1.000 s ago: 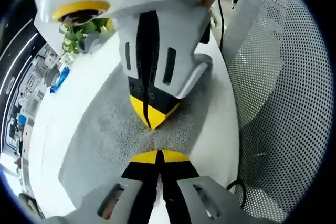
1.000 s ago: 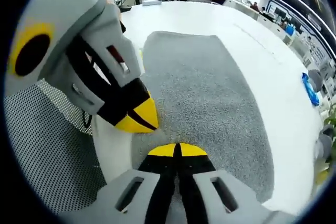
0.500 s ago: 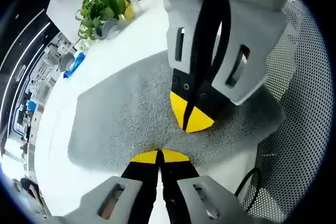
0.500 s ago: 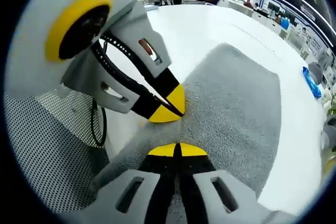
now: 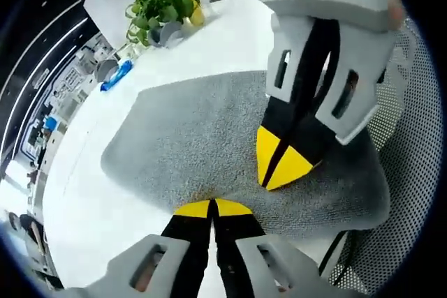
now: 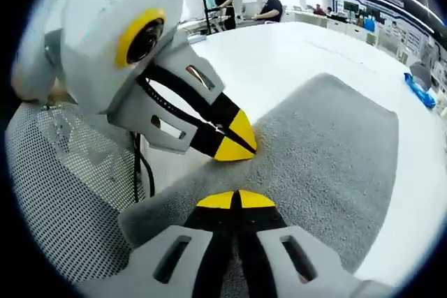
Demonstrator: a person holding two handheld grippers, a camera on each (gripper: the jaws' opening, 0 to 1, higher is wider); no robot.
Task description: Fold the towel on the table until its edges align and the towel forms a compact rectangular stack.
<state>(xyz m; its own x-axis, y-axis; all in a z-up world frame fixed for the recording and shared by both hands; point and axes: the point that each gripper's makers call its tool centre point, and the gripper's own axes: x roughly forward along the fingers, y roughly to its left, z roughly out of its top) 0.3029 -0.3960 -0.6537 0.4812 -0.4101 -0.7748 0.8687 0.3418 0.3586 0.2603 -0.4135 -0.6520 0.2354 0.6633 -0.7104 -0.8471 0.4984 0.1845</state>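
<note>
White table (image 5: 98, 193) carries the grey towel (image 5: 188, 137) – potted plant (image 5: 162, 6) behind; left gripper (image 5: 211, 206) and right gripper (image 6: 236, 199) both pinch the towel's near edge, jaws pressed together

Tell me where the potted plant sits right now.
In the left gripper view, the potted plant stands at the upper left on the white table, beyond the far edge of the grey towel, near a blue object.
</note>
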